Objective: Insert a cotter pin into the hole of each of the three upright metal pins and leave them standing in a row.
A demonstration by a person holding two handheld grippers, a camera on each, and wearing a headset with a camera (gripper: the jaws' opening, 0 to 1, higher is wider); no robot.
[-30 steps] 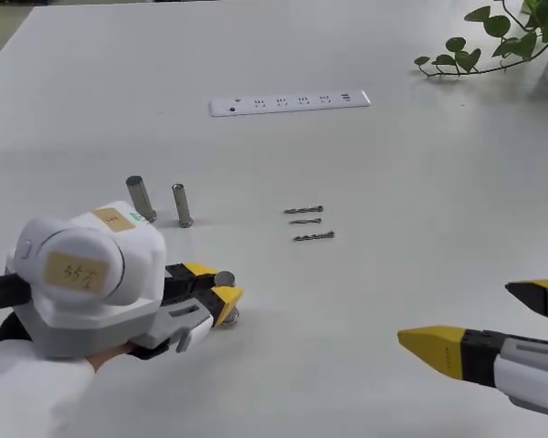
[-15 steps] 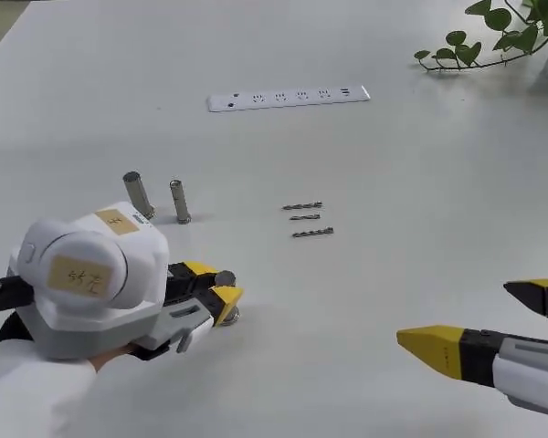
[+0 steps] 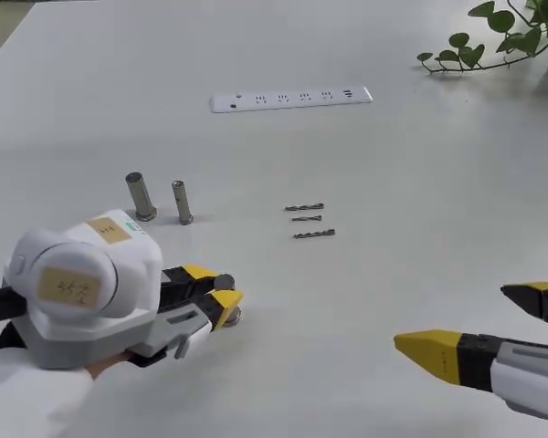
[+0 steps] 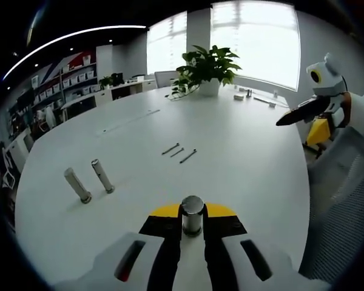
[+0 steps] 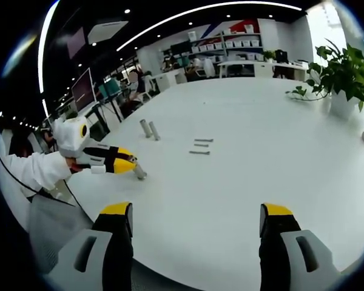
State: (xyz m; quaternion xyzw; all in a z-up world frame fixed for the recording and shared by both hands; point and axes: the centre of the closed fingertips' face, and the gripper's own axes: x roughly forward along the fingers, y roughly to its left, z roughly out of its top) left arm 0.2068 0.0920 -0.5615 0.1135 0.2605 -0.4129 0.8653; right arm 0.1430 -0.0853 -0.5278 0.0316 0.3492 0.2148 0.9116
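Holding the third metal pin firm is the left gripper's part in this step: its jaws are clamped on the shaft, and the pin stands upright on the white table at about 7 o'clock in the head view. In the left gripper view its round top rises between the yellow tips. The outer free pin and the inner free pin stand upright, near each other but apart, at roughly 11 o'clock from the clamped one. The three cotter pins lie flat in parallel lines at about 1 o'clock from it, well apart from every pin. The right gripper hovers at 4 o'clock, jaws wide apart and empty. To do this well, I judge it should come in low over the nearest cotter pin and close across its thin wire, leaving the leg end free to lead; which end is the loop is too small to tell. The cross hole is not visible either, so the left grip should leave the upper shaft bare and face the hole toward 3 o'clock, with the base flat on the table so that the push does not tip the pin
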